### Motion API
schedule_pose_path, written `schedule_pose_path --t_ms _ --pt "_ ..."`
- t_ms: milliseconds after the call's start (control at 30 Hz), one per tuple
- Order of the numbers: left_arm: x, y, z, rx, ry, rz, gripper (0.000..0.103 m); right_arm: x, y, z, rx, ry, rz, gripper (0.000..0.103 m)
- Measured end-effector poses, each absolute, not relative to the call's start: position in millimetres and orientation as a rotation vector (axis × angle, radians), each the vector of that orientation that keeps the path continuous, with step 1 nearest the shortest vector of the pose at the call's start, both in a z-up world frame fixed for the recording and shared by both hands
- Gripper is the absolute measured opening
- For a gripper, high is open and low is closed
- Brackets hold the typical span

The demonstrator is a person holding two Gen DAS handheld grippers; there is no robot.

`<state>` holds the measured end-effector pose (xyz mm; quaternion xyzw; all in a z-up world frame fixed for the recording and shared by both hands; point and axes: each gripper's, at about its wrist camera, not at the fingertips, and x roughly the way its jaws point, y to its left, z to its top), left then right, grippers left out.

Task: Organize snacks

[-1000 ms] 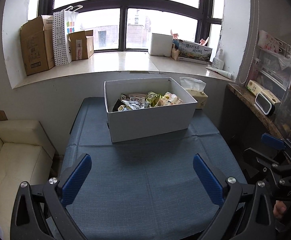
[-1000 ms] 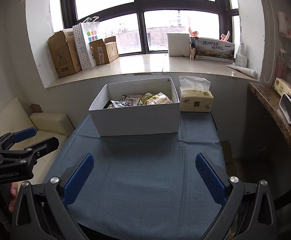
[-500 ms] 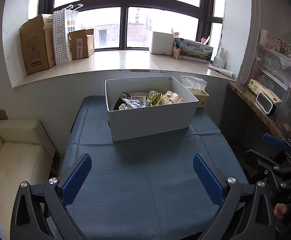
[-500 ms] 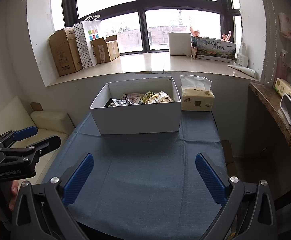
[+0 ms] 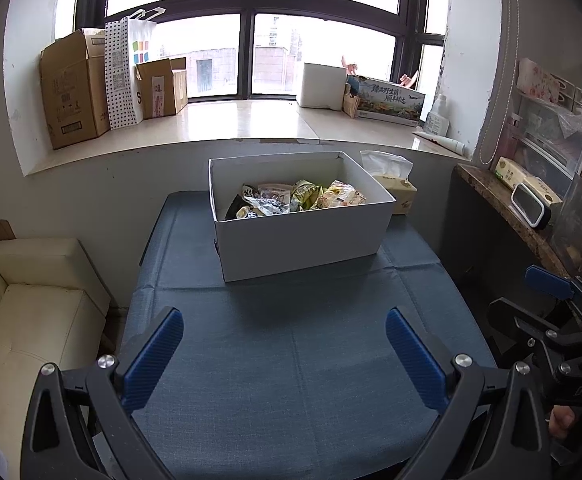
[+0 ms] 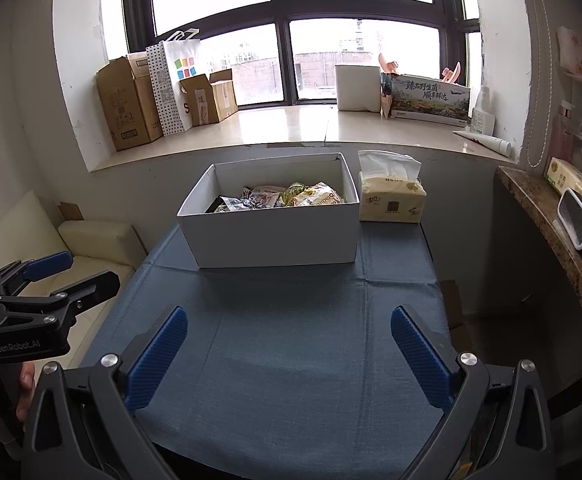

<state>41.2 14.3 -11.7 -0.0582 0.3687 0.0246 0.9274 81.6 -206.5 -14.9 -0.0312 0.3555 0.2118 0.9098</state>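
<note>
White card, the box (image 5: 303,240) sits on the blue cloth (image 5: 291,352) with its long side across the table; the snacks (image 5: 295,200) lie heaped inside it, their own axes too jumbled to tell, and none shows on the cloth around the box. Both the left gripper (image 5: 283,354) and the right gripper (image 6: 289,354) hang short of the box, fingers wide apart and holding nothing. That fits either packets all gathered in or a box awaiting sorting, so I cannot name the step.
</note>
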Motion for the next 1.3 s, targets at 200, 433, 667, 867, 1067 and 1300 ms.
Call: schedule_pose_path --t_ms 200,433,667,867,1067,1300 --pt "41.3 14.7 -12.3 -0.120 0.757 0.047 0.103 81.4 -207.2 -14.9 -0.059 0.734 0.438 0.103" --pt "41.2 14.6 -12.6 -0.120 0.760 0.047 0.103 82.1 -207.5 -14.7 -0.056 0.734 0.438 0.103" --pt "41.7 12.8 -12.8 -0.115 0.760 0.049 0.103 81.1 -206.1 -14.7 -0.055 0.734 0.451 0.103" --pt "41.4 11.7 -12.8 -0.112 0.760 0.048 0.103 81.2 -206.0 -14.9 -0.055 0.735 0.451 0.103" --pt "42.2 9.1 -13.7 -0.105 0.764 0.045 0.103 81.0 -205.3 -14.9 -0.055 0.735 0.453 0.103" --pt "41.2 8.1 -13.2 -0.101 0.763 0.050 0.103 81.1 -206.0 -14.9 -0.055 0.734 0.453 0.103"
